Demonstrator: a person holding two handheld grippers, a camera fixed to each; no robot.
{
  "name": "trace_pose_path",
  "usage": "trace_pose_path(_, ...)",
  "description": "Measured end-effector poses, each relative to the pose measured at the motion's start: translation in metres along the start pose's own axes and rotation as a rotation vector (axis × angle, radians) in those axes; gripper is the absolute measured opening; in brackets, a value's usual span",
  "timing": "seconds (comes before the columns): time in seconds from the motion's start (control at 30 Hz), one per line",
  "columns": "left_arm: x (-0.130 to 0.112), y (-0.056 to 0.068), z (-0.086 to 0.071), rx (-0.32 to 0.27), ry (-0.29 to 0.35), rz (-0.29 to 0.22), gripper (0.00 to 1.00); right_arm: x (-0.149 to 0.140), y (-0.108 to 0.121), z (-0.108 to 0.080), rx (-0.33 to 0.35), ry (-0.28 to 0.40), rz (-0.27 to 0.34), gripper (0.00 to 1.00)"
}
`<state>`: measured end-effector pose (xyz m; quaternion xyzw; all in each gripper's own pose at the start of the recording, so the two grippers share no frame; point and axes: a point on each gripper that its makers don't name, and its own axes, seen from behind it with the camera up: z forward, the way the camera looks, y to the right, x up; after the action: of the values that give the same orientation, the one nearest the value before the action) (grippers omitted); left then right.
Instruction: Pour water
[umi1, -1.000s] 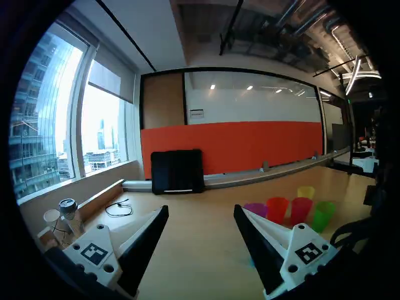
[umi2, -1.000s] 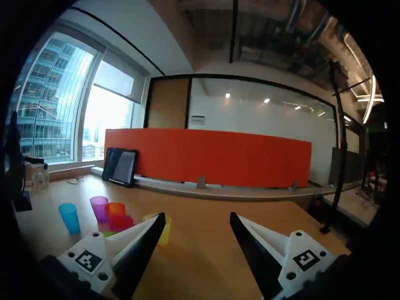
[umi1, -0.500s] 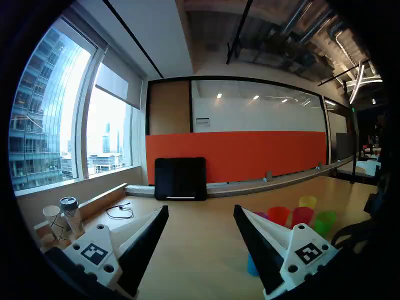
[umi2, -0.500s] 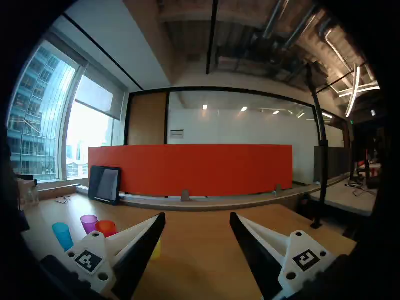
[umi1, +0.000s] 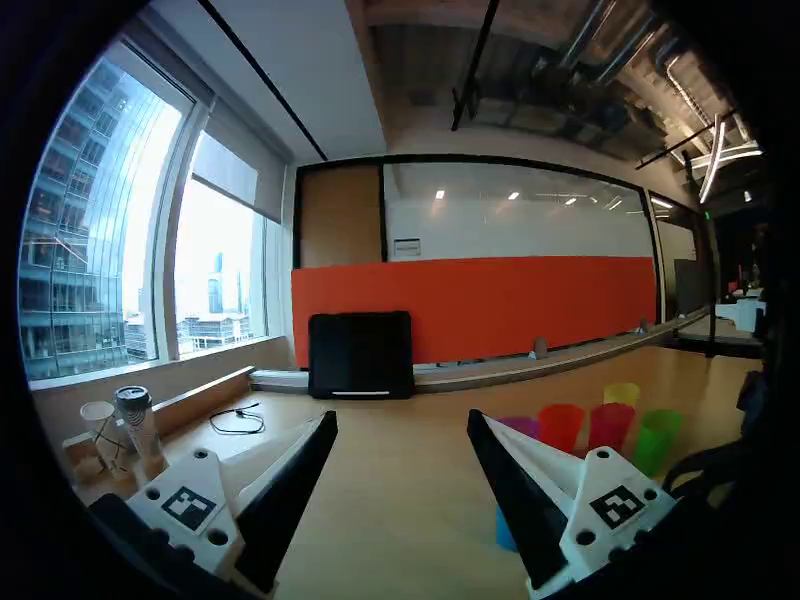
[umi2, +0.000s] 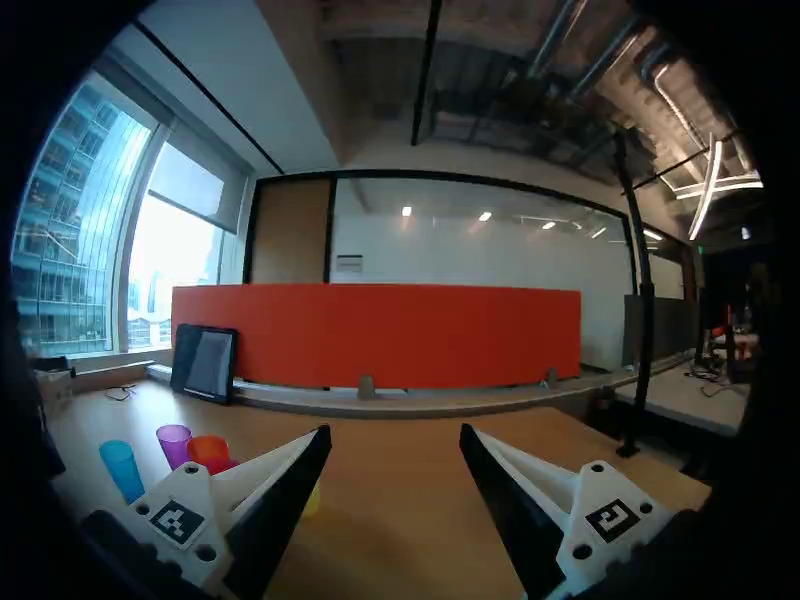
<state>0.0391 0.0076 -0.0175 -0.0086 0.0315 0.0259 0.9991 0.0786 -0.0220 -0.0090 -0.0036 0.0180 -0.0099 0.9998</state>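
Several coloured plastic cups stand in a cluster on the wooden table (umi1: 400, 500). In the left gripper view an orange cup (umi1: 560, 426), a pink cup (umi1: 611, 426), a yellow cup (umi1: 621, 394), a green cup (umi1: 659, 440) and a purple cup (umi1: 521, 425) sit right of centre, and a blue cup (umi1: 504, 527) peeks out behind the right finger. My left gripper (umi1: 402, 440) is open and holds nothing. In the right gripper view a blue cup (umi2: 122, 470), a purple cup (umi2: 173, 445) and an orange cup (umi2: 209, 451) stand at lower left, partly behind the left finger. My right gripper (umi2: 395, 450) is open, empty.
A black tablet (umi1: 360, 355) leans against the orange divider (umi1: 470, 305) at the table's far edge. A lidded paper cup (umi1: 137, 425) and a glass (umi1: 98, 430) stand on the window ledge at left, with a cable (umi1: 236, 420) nearby. A black pole (umi2: 636, 330) rises at right.
Both gripper views have tilted up from the table over the last second, so the cups sit lower in frame and more ceiling shows. Both grippers stayed open.
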Motion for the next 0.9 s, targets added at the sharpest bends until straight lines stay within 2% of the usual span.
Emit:
trace_pose_path(0.37, -0.028, 0.003, 0.001, 0.005, -0.014, -0.033, 0.97, 0.005, -0.001, 0.002, -0.018, -0.006, -0.022, 1.0)
trace_pose_path(0.9, -0.034, 0.013, 0.01, -0.005, -0.009, -0.044, 0.97, 0.009, -0.005, 0.004, -0.02, -0.004, -0.029, 1.0)
